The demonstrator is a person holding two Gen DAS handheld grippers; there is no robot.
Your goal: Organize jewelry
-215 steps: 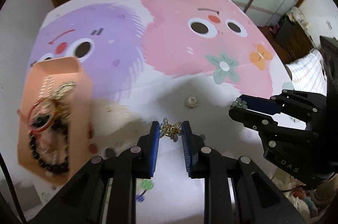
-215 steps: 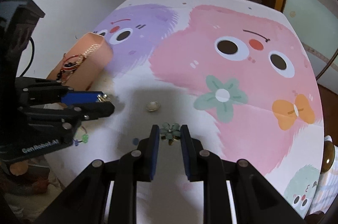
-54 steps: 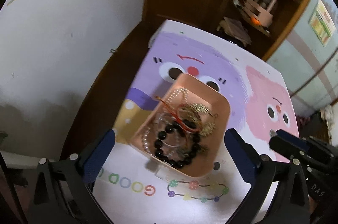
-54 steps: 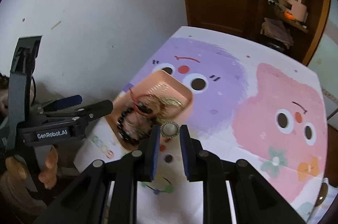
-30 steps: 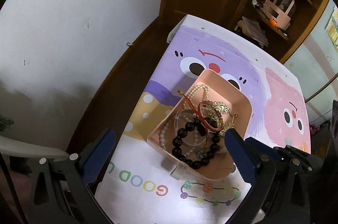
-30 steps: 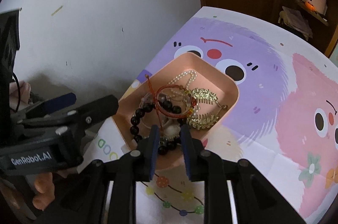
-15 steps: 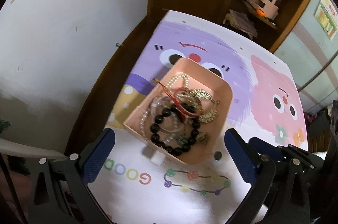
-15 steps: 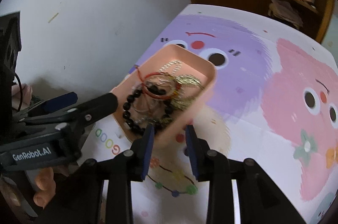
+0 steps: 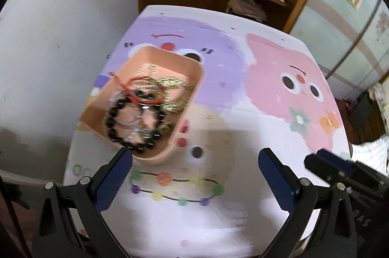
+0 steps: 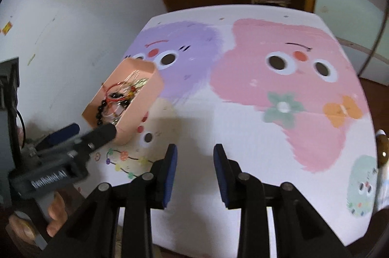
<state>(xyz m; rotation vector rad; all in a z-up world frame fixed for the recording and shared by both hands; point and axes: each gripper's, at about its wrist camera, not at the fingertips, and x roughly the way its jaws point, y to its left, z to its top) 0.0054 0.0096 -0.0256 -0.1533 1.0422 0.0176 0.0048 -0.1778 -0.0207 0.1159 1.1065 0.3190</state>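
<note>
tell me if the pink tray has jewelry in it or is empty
Not empty. The pink tray holds a black bead bracelet, a red cord bracelet and gold pieces, tangled together in it.

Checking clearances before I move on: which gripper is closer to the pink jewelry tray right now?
Left. The left gripper hangs open just short of the pink tray, one fingertip by its near end. The right gripper is open over bare tablecloth, off to the tray's right.

One pink tray [image 9: 192, 78] of tangled jewelry, one black bead bracelet [image 9: 114, 112], one red cord bracelet [image 9: 136, 97]; two grippers, left [image 9: 194, 168] and right [image 10: 194, 160].
</note>
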